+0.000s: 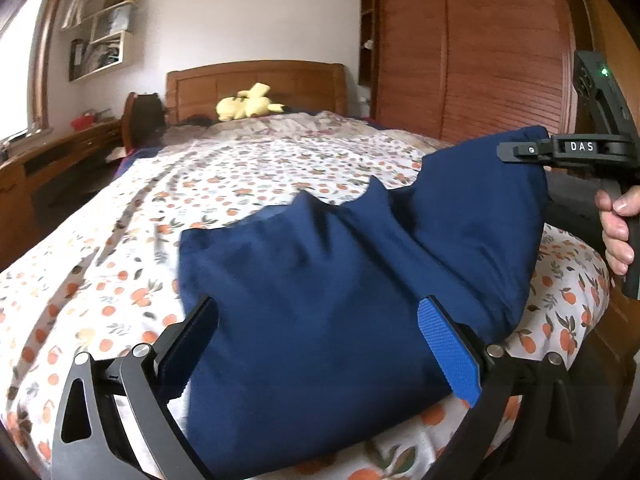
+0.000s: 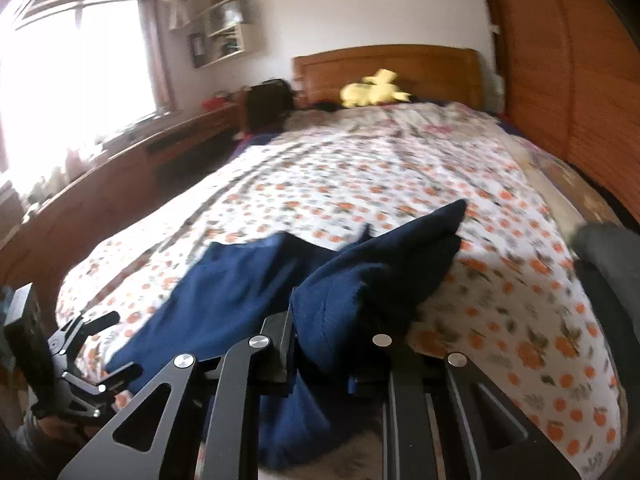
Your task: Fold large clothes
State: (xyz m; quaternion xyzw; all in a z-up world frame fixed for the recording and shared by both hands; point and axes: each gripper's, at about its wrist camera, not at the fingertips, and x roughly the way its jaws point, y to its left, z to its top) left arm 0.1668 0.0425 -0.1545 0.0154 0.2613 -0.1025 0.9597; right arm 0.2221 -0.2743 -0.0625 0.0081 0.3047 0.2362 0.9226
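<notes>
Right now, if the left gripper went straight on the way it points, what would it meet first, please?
The left gripper would probably meet the navy garment first; the cloth already lies between its open fingers.

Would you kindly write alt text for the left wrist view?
A navy garment lies on a bed with an orange-print sheet, between the left gripper's spread fingers. The right gripper pinches its raised far corner.

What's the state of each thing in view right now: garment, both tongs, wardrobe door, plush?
navy garment: partly lifted off the bed, bunched, not yet folded flat
right tongs: shut on navy garment
left tongs: spread wide, fabric lying between them, pads not seen pressing
louvered wardrobe door: closed
yellow plush toy: lying by the headboard
</notes>
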